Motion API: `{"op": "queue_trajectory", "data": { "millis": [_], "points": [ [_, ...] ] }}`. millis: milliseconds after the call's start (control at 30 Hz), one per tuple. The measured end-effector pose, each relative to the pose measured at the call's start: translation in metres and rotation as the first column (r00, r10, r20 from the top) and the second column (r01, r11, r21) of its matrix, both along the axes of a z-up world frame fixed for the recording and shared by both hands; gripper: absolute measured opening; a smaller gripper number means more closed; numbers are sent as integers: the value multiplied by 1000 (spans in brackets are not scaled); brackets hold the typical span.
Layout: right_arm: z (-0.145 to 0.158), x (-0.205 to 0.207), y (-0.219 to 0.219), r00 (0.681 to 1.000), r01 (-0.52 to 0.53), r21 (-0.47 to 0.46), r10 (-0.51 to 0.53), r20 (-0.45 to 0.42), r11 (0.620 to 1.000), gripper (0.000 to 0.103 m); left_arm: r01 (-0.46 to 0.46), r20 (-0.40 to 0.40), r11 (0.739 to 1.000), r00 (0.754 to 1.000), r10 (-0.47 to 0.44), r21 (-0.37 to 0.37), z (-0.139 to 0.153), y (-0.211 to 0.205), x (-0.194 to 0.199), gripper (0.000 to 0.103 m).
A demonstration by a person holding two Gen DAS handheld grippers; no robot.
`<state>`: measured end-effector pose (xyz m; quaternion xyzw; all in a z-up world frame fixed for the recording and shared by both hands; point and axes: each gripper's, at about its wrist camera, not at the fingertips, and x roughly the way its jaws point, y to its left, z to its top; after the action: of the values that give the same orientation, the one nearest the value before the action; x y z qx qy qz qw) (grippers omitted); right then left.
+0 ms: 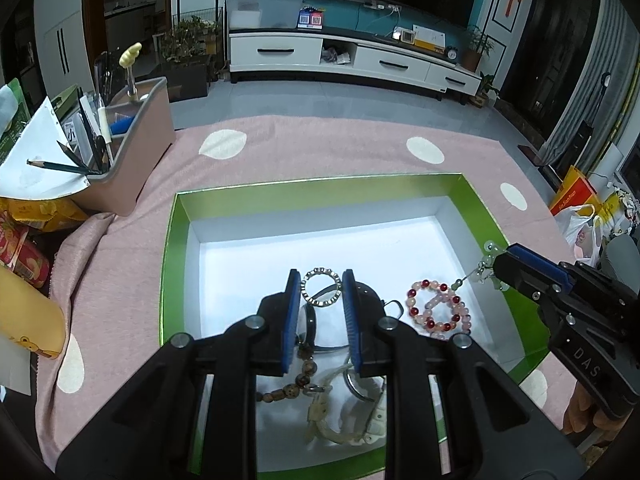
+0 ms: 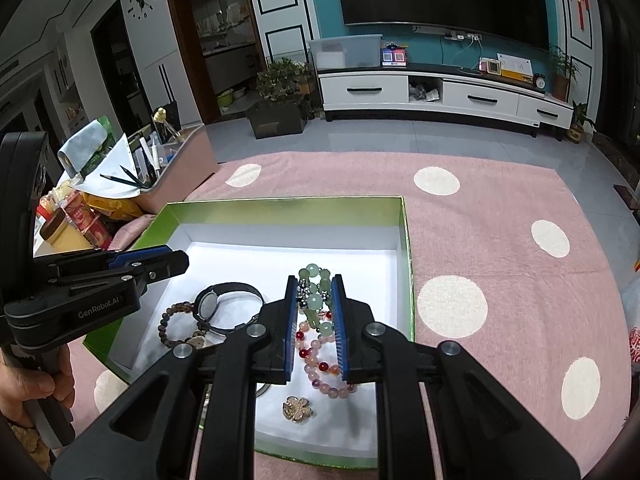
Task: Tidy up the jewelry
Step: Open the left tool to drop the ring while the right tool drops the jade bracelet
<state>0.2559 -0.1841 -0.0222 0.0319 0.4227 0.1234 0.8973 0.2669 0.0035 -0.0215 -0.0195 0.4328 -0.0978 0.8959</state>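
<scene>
Left gripper [image 1: 321,280] over the near part of the green box [image 1: 170,240], jaws narrowly parted, a thin silver ring bracelet [image 1: 321,287] spanning the gap between the blue pads; looks pinched at both sides. Under and behind its fingers, on the white box floor: brown bead bracelet [image 1: 294,384], white watch [image 1: 360,412], dark watch [image 1: 310,320]. To its right, a red-and-pink bead bracelet [image 1: 438,310] lies flat.

Right gripper [image 2: 315,280] also over the box, near the right wall, jaws narrowly parted with a green jade bead bracelet [image 2: 316,280] between the pads; pads press its sides, beads stick out past the tips. In the left view the same green beads hang from its tips. Just below it the red-and-pink beads; nearer still, a gold flower brooch [image 2: 297,409] on the floor.

Further out past both tips: bare white box floor, then the pink dotted tablecloth [image 2: 500,208]. Far left of the grippers, a pink organizer bin [image 1: 140,152] with pencils. A person's hand [image 2: 36,384] grips the left tool's handle.
</scene>
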Motion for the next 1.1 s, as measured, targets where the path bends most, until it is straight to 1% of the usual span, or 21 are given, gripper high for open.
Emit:
{"op": "queue_trajectory", "data": {
  "millis": [333,600,633,667,700,733,767,900,933,1000,1067,1100],
  "points": [
    [-5,12,7,1000,0,-26,0,-29,1000,16,-7,-30,1000,1000,8,9,-9,4,10,21],
    [-17,25,9,995,13,-33,-16,-95,999,17,-23,-85,1000,996,25,20,-20,6,20,21],
    [-18,26,9,994,13,-32,-16,-106,999,17,-27,-90,999,996,29,22,-21,7,21,22],
    [-20,27,8,993,18,-32,-22,-120,999,19,-31,-96,999,995,33,22,-22,8,22,29],
    [-21,27,7,992,25,-36,-29,-124,999,20,-34,-99,999,994,36,19,-22,9,21,33],
    [-20,27,6,992,28,-37,-32,-122,999,20,-39,-96,999,995,41,20,-21,10,21,39],
    [-19,26,6,992,27,-37,-32,-121,999,20,-41,-95,999,995,43,25,-19,10,20,48],
    [-9,24,3,993,36,-50,-41,-109,998,23,-37,-87,999,995,40,33,-11,9,14,63],
    [-5,23,2,994,38,-50,-43,-103,998,27,-36,-82,999,996,39,35,-8,8,12,68],
    [4,20,-1,994,45,-57,-51,-93,997,33,-32,-67,999,997,34,39,1,7,7,71],
    [12,18,-2,995,49,-63,-55,-84,997,40,-32,-56,998,998,34,48,10,7,4,85],
    [16,17,-3,995,54,-69,-59,-80,996,48,-32,-44,998,998,34,52,16,6,1,87]
  ]
}}
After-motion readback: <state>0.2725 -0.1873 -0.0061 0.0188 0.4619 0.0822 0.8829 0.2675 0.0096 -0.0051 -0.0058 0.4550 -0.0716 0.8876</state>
